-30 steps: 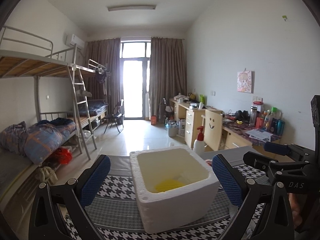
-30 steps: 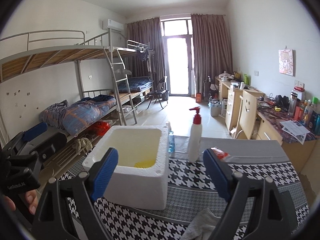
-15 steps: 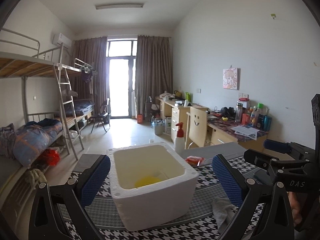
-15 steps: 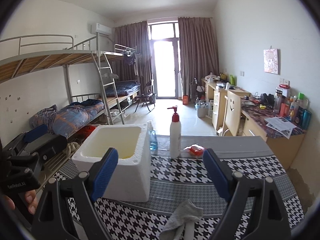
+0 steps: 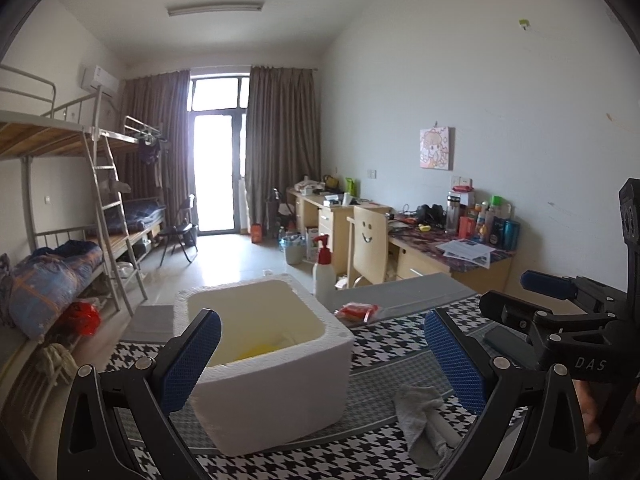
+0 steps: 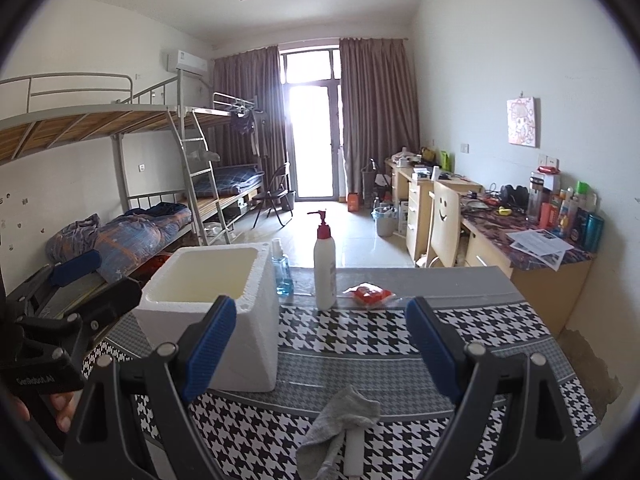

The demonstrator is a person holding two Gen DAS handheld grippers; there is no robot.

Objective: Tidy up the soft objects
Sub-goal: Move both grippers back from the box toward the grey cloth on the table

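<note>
**Both grippers spread above a houndstooth table, grey sock lying loose near the front edge**

The table [image 6: 500, 328] wears a black-and-white houndstooth cloth with plain grey bands across it. Its far edge ends in a grey strip, beyond which the floor opens toward a curtained glass door. On the right the cloth runs to a corner close to a desk [image 6: 532, 264] crowded with bottles and papers; on the left a bunk bed [image 6: 120, 120] lines the wall.

A white foam box [image 6: 248, 336] stands on the left half of the table, open at the top, with something yellow at its bottom in the left wrist view. Behind it stand a small blue spray bottle [image 6: 282, 270] and a tall white pump bottle [image 6: 325, 268], with a red packet [image 6: 370, 294] just to the right of the pump bottle. The cloth between the box and the right edge is bare apart from the sock.

The grey sock [image 6: 340, 424] lies crumpled near the front edge, right of the box and apart from it, draped partly over a white tube-like thing [image 6: 354, 452].

The right gripper [image 6: 320, 348] has its blue pads wide apart, nothing between them, the sock lying below the gap. The left gripper [image 5: 320, 360] is likewise spread, framing the box without touching it.
</note>
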